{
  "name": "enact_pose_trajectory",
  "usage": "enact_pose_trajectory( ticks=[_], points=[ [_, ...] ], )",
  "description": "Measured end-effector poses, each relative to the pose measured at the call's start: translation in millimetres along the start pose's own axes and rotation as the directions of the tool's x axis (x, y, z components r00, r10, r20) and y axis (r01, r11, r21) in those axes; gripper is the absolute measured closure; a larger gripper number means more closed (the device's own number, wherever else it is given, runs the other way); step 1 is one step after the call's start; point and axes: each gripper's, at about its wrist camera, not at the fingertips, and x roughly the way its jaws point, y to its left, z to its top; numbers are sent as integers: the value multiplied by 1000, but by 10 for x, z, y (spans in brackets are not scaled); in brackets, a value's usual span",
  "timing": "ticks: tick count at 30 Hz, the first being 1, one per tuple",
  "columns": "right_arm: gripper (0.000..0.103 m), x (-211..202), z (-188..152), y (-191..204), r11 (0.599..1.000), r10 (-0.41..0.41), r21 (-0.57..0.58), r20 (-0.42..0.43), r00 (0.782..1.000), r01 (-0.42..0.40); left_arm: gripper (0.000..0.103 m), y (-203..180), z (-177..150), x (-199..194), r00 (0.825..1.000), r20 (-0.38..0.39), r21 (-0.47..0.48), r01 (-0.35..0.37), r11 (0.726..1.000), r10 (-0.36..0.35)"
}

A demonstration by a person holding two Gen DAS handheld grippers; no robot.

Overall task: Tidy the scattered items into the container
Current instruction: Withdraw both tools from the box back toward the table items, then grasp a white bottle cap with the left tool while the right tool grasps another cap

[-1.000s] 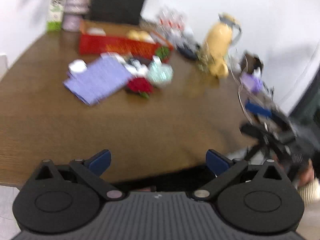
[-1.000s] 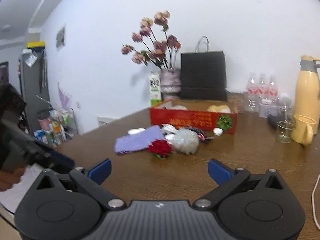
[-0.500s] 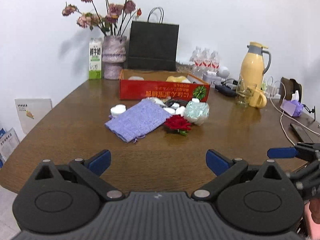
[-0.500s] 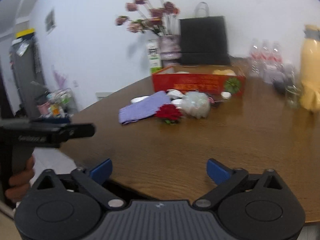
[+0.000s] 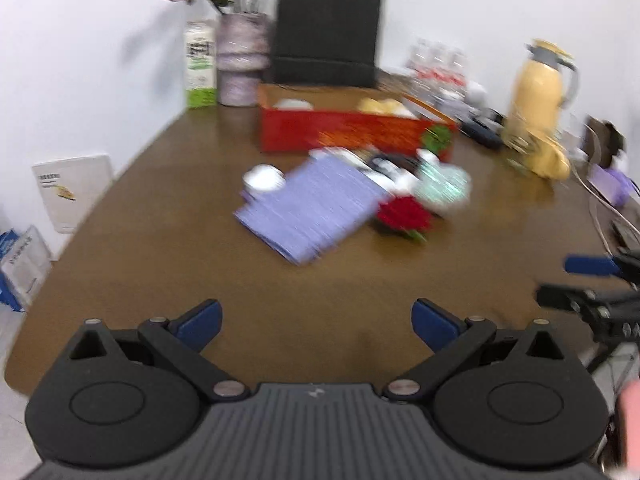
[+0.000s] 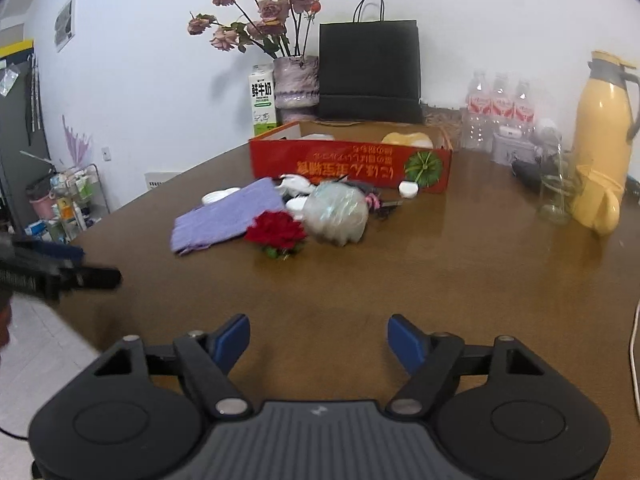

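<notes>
A red cardboard box [image 6: 350,166] stands open at the back of the brown table [image 6: 400,280]; it also shows in the left wrist view [image 5: 352,130]. In front of it lie a purple cloth pouch [image 6: 226,216], a red rose [image 6: 276,232], a shiny wrapped bundle [image 6: 336,214], small white jars [image 6: 408,189] and a dark hair clip [image 6: 380,204]. The pouch [image 5: 312,208] and the rose [image 5: 404,214] also show, blurred, in the left wrist view. My left gripper [image 5: 316,318] is open and empty over the near table edge. My right gripper [image 6: 318,340] is open and empty, well short of the items.
A yellow thermos [image 6: 604,140], a glass [image 6: 554,196] and water bottles [image 6: 500,104] stand at the right. A black paper bag [image 6: 370,68], a flower vase [image 6: 294,84] and a milk carton [image 6: 262,98] stand behind the box. A white cable [image 6: 634,352] lies at the right edge.
Both grippers have moved forward over the table toward the items. The right gripper's fingers stand somewhat closer together than before. The left view is blurred with motion.
</notes>
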Motion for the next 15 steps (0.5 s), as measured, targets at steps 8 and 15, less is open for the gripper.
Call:
enact_pose_trajectory(
  ticks=[8,15],
  points=[
    [73,412,672,41,993,74,-103,83,994,-65,14,458,755,630,997,43,-43,-56,998,58],
    [74,1398,1184,-66,991,130,36,-63,989,-128,30,483,1157,1308,1000,-1,5,-24,1000,24]
  ],
)
